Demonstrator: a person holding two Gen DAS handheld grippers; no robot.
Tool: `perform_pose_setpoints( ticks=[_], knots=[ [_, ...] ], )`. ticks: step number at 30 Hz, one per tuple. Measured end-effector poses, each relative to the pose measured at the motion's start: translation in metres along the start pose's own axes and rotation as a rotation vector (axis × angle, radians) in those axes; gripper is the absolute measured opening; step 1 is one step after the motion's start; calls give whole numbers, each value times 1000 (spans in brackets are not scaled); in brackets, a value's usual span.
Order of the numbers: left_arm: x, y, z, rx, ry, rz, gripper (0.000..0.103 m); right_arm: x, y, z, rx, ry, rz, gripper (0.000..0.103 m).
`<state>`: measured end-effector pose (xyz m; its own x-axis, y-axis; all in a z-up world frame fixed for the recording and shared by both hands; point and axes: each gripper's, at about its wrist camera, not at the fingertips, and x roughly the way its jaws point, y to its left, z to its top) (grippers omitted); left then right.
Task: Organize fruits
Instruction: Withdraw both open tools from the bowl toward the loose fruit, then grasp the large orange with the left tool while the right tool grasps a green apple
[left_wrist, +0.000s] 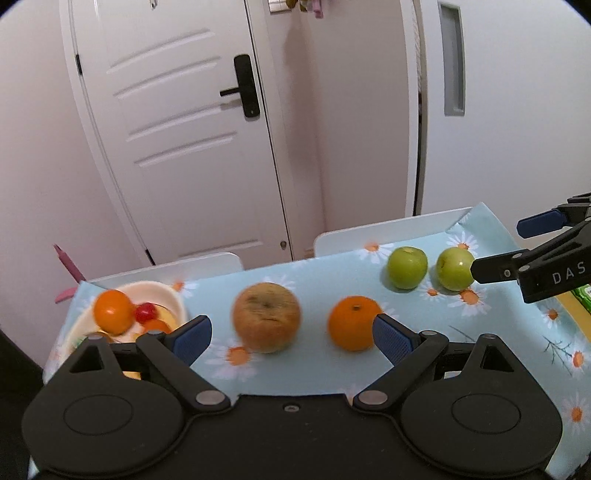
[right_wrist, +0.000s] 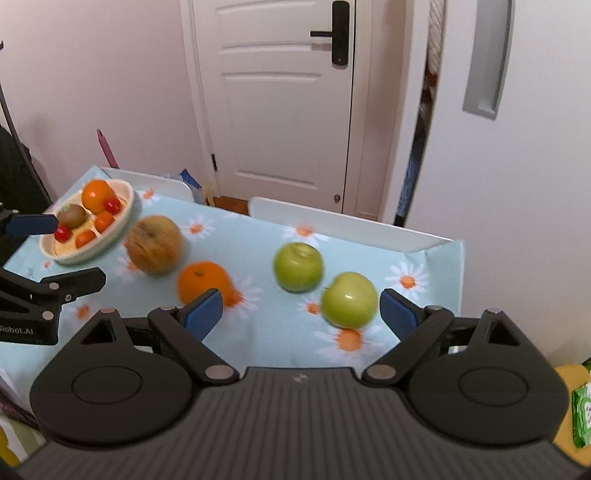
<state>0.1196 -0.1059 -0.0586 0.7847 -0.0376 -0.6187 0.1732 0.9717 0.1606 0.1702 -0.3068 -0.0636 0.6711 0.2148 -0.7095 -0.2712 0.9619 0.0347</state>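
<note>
1. The left gripper is wide open and holds nothing. It hangs over the near edge of the table.
2. A brown apple and an orange sit apart on the flowery cloth, just past its fingers.
3. The right gripper is open too, holding nothing.
4. One green apple sits between its blue pads. Another green apple is close behind.
5. A bowl at the far left corner holds an orange, a kiwi and small red and orange fruits.
</note>
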Motion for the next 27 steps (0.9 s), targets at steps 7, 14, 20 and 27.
perform_pose_setpoints(
  ticks=[7,14,20,27],
  knots=[
    [43,-30,-7,-20,41,1,96,33,-30,-11,-5,19,37,103],
    [83,-45,-12,-41,75,15,90,59,-45,-19,-7,42,65,103],
    [104,-51,-10,-54,88,19,79,74,-49,-20,-2,48,84,103],
    [114,-55,-10,-68,104,2,64,86,-49,-19,-13,51,99,103]
  ],
)
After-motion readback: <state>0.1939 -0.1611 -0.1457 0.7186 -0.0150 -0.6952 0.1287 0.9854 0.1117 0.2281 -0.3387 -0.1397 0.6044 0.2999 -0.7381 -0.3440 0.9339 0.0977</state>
